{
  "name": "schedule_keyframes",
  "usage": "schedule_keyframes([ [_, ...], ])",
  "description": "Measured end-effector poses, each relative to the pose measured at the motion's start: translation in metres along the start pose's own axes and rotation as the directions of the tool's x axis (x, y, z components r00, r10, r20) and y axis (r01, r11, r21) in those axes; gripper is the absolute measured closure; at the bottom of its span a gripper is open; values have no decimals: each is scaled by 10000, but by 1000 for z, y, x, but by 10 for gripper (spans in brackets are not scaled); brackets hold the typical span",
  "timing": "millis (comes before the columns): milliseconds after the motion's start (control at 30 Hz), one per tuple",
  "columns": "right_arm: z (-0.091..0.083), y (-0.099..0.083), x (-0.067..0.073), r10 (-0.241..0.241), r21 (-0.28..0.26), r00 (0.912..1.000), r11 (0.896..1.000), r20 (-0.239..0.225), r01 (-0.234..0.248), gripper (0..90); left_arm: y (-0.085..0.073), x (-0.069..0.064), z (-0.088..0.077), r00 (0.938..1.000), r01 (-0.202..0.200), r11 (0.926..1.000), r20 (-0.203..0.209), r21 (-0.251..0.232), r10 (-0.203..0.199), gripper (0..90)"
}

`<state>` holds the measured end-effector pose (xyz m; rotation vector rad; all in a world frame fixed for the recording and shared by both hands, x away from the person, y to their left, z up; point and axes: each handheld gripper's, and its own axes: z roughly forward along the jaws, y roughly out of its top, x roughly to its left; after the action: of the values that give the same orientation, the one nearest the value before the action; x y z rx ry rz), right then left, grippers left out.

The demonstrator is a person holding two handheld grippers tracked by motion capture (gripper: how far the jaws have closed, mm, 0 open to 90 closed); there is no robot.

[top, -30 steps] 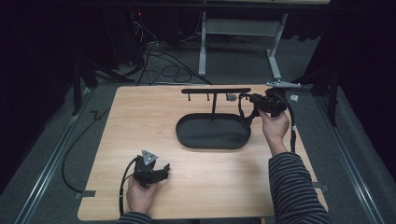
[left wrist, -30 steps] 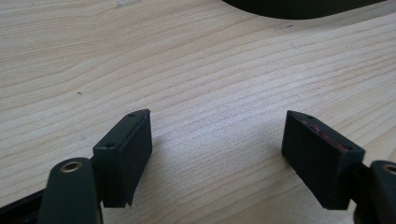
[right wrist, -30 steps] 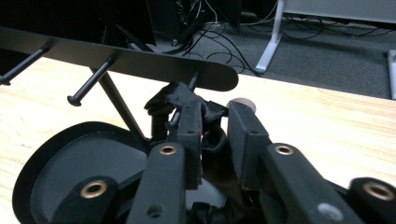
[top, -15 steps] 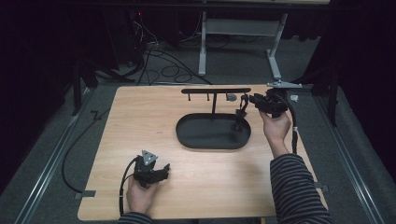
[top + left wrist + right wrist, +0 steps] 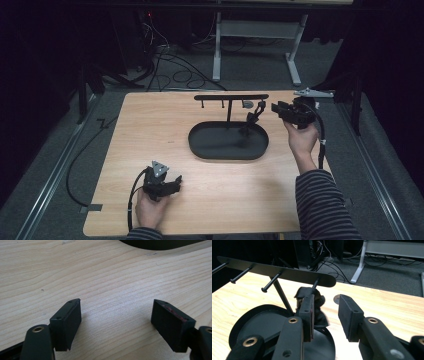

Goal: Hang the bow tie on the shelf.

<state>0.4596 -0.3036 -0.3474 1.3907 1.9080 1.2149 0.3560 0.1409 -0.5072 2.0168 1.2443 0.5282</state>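
**Jaws easing apart beside the hung black cloth**

Jaws on the right gripper (image 5: 325, 315) have just been opening, and they are standing part open now with nothing pinched between them. Hanging just beyond the left pad is the black cloth (image 5: 310, 302), a small dark bundle that is dangling from the end peg of the rack (image 5: 231, 97) and drooping toward the black tray (image 5: 200, 145) underneath. In the high view the person's right hand (image 5: 301, 137) is holding that gripper near the rack's right end, with the cloth (image 5: 253, 116) drooping between bar and tray. It looks as if the release is the step in hand, though whether the pad is brushing the fabric is hard to tell.

Over at the near edge of the table (image 5: 150, 120), the left gripper (image 5: 116, 322) is lying low above bare wood, jaws wide open and gripping nothing.

To finish cleanly, the person is probably best off widening the jaws a touch more and drawing straight back, away from the peg, so no pad is snagging a fold and tugging the cloth off. A sideways swing risks knocking the bar.
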Motion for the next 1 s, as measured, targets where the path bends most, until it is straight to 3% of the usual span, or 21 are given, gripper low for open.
schedule_keyframes([
  [1000,-29,-19,-9,196,-317,9996,9993,-186,-202,578,0,0,0,10000,-23,10000,4,-8,23,247],
])
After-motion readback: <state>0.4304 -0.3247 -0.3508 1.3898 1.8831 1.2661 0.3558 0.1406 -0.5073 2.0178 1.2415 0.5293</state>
